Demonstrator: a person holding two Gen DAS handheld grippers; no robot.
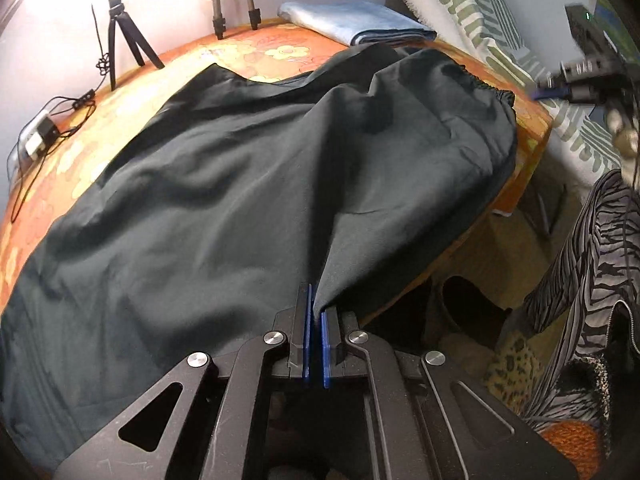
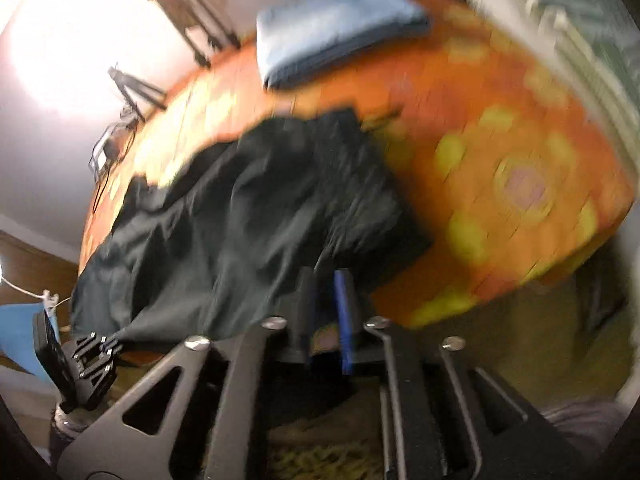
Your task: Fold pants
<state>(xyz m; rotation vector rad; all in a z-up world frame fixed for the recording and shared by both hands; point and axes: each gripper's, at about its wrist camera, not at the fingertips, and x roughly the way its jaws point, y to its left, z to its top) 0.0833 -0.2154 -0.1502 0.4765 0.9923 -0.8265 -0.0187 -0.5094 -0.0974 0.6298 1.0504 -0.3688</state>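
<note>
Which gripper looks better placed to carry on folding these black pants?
The left gripper, probably. It is shut on an edge of the black pants, with the fabric pulled taut up to it. The right gripper stands slightly open with nothing pinched, beside the pants on the orange floral cover.

Your clearest room is the bare stretch of orange flowered bedspread at three o'clock of the black fabric pants — nothing lies on it. At twelve o'clock, a folded light-blue towel sits just beyond the waistband. Towards ten o'clock a small black tripod stands, with a tangle of black cable and a small box at nine — both near the pants' far edge.
</note>
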